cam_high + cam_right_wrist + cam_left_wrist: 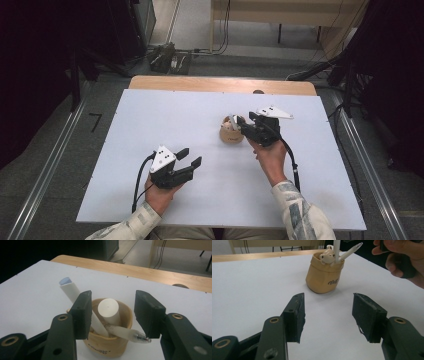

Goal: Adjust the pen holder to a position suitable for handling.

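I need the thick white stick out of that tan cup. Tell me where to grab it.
Grip the thick white stick at its free upper end, coming from above with the right gripper. It stands nearly upright in the tan cup, and two pens lean beside it.

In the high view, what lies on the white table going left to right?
Left gripper with open black jaws → tan pen holder holding white pens → right gripper, its jaws open over the holder.
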Tool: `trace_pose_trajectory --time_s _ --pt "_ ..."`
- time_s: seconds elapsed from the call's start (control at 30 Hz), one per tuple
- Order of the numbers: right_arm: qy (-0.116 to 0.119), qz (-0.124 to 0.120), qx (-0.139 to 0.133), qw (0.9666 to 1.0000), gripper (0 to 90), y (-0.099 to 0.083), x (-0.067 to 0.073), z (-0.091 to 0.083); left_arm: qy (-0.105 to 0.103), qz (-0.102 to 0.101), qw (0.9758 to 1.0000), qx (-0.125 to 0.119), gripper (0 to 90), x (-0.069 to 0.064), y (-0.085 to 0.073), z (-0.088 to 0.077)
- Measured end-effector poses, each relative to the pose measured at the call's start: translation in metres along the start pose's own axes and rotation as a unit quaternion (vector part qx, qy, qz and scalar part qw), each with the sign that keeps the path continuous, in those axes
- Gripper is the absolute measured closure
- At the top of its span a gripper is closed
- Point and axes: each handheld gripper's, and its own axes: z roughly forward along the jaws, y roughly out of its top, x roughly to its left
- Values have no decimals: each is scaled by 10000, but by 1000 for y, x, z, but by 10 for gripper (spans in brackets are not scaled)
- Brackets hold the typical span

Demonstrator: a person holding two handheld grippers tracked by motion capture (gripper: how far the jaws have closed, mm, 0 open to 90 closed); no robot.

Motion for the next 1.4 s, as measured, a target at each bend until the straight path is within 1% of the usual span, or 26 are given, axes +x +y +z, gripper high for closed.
trace_pose_trajectory --time_s 0.13,0.27,0.37,0.5,0.57,0.63,0.73,0.77,0.87,0.9,1.1,1.2,1.4 --pt "23 -42 -34 10000 404 -4 0 -11 78 -17 10000 7 403 3 0 -2" --pt "58 -30 -65 10000 372 -10 -5 -24 181 -81 9998 21 378 8 0 -5" --pt "55 -7 -26 10000 360 -17 -11 -33 250 -146 9996 31 357 12 -1 -6" --pt "31 -1 55 10000 345 -28 -17 -39 375 -140 9992 62 327 16 -2 -9" --pt "24 9 106 9999 333 -32 -20 -41 445 -159 9988 85 301 18 -2 -10" --pt "23 -2 141 9999 328 -36 -21 -43 488 -230 9985 110 276 20 -3 -11" --pt "29 -10 151 9999 321 -40 -23 -45 572 -290 9979 107 265 25 -4 -14" --pt "39 0 173 9998 321 -42 -23 -46 602 -279 9977 104 260 27 -4 -15" --pt "60 -63 241 9997 307 -45 -23 -48 704 -303 9970 81 257 32 -5 -20" --pt "70 -60 293 9995 303 -46 -23 -48 732 -320 9968 63 257 34 -6 -22" --pt "72 -118 397 9991 301 -55 -26 -52 929 -388 9949 22 256 44 -7 -32" --pt "47 -94 464 9989 296 -60 -28 -53 1028 -436 9937 -46 255 49 -7 -37" --pt "27 -64 565 9984 283 -69 -32 -54 1221 -473 9914 -67 254 59 -10 -45"
